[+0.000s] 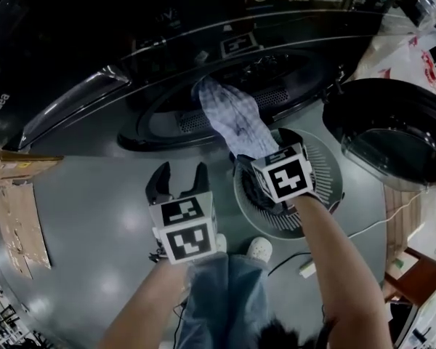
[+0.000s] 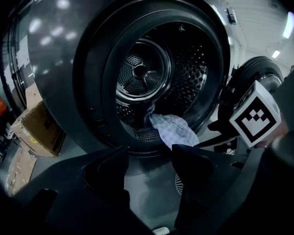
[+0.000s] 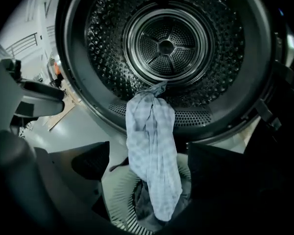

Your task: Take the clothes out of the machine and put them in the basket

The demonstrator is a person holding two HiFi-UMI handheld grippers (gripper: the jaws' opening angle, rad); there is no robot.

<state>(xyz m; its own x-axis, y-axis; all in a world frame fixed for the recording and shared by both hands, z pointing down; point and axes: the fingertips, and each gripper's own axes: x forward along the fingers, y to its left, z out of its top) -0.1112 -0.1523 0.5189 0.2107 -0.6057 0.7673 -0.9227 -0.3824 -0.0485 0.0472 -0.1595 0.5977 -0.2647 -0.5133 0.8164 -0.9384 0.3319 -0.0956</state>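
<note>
Head view steeply down over machine [image 1: 94, 64], both gripper views close, facing its drum [image 3: 166, 45], all sharing cloth [image 1: 236, 122]

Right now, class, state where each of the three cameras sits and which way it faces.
Head view: on the head, steeply down at left gripper, right gripper, forearms, basket.
Left gripper view: on that gripper, facing the drum; its jaws show.
Right gripper view: likewise, above the basket; its jaws show.
All share the checked cloth hanging from the drum.
</note>
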